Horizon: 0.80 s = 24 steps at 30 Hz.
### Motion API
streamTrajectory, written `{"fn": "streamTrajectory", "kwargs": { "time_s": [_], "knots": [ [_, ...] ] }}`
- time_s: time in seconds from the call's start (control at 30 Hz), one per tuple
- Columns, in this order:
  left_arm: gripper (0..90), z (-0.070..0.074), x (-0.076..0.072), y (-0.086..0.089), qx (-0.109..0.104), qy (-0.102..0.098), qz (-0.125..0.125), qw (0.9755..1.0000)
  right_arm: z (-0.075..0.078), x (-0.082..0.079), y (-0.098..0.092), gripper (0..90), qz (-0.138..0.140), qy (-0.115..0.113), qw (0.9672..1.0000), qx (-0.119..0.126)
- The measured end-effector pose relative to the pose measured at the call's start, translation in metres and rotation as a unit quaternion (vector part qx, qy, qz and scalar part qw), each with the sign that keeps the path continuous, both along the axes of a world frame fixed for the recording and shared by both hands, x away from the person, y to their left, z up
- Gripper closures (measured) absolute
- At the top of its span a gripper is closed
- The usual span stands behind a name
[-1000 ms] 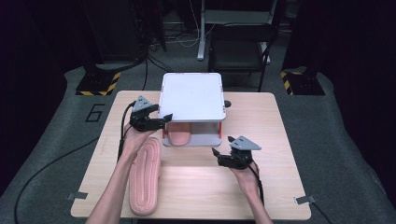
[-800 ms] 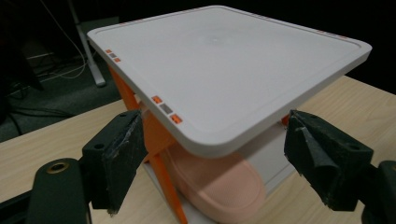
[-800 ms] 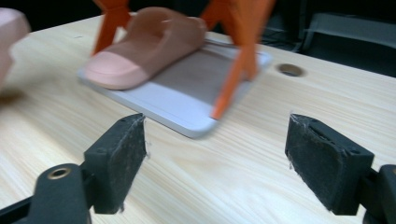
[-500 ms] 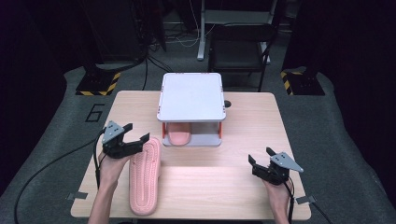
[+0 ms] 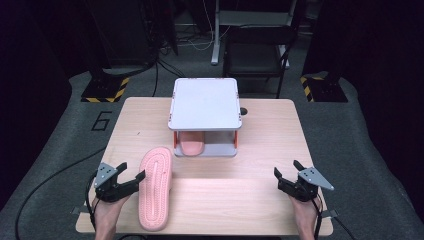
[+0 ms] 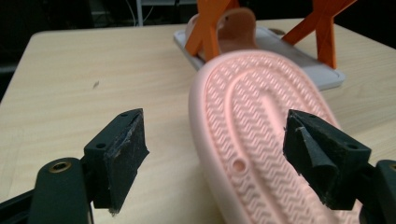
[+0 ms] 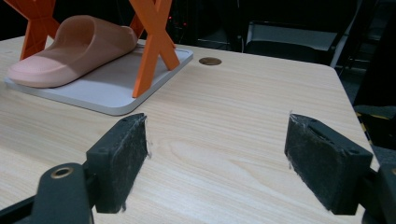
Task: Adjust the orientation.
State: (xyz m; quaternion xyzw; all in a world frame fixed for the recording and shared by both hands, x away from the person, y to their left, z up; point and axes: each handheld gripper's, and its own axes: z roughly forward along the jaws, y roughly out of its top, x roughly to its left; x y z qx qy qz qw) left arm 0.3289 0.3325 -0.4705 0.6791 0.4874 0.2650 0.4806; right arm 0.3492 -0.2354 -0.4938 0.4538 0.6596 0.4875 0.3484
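Note:
A pink slipper (image 5: pixel 155 187) lies sole-up on the wooden table (image 5: pixel 260 135), toe toward the rack; its ribbed sole (image 6: pixel 261 126) is close in the left gripper view. A second pink slipper (image 5: pixel 191 143) sits on the lower shelf of a small white rack (image 5: pixel 205 102) with orange legs, also visible as the slipper (image 7: pixel 70 42) in the right gripper view. My left gripper (image 5: pixel 131 178) is open at the table's near left, just left of the upturned slipper. My right gripper (image 5: pixel 286 171) is open at the near right with bare table between its pads.
A round grommet hole (image 5: pixel 243 111) sits behind the rack's right side. A black chair (image 5: pixel 257 52) and stand legs are beyond the table's far edge. Yellow-black striped bases (image 5: pixel 102 90) rest on the floor at both far sides.
Both grippers have drawn back toward the near edge and outward. The left one let go of the upturned slipper, which now lies on the table.

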Motion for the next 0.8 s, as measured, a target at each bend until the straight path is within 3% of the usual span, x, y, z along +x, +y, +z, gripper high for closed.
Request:
{"fn": "streamTrajectory", "kwargs": {
  "time_s": [0.3, 0.4, 0.5, 0.63, 0.8],
  "knots": [
    [21.9, -0.017, -0.004, -0.004, 0.002, 0.016, -0.005, 0.9999, -0.001, 0.001, 0.007, 21.2, 0.006, 0.003, 0.9998, -0.018],
    [22.5, -0.02, -0.005, -0.002, -0.027, 0.022, -0.002, 0.9994, -0.002, 0.0, 0.005, 21.7, 0.006, -0.001, 0.9999, -0.016],
    [22.6, -0.021, -0.006, -0.006, -0.029, 0.019, -0.005, 0.9994, -0.003, -0.001, 0.003, 22.0, 0.002, -0.001, 0.9999, -0.01],
    [23.1, -0.02, -0.004, -0.009, -0.023, 0.025, -0.02, 0.9992, -0.003, 0.0, 0.003, 21.9, 0.007, 0.005, 0.9999, -0.015],
    [23.1, -0.019, -0.006, -0.001, 0.007, 0.015, 0.001, 0.9999, -0.004, -0.001, 0.006, 22.3, 0.008, 0.004, 0.9998, -0.019]
  ]
}}
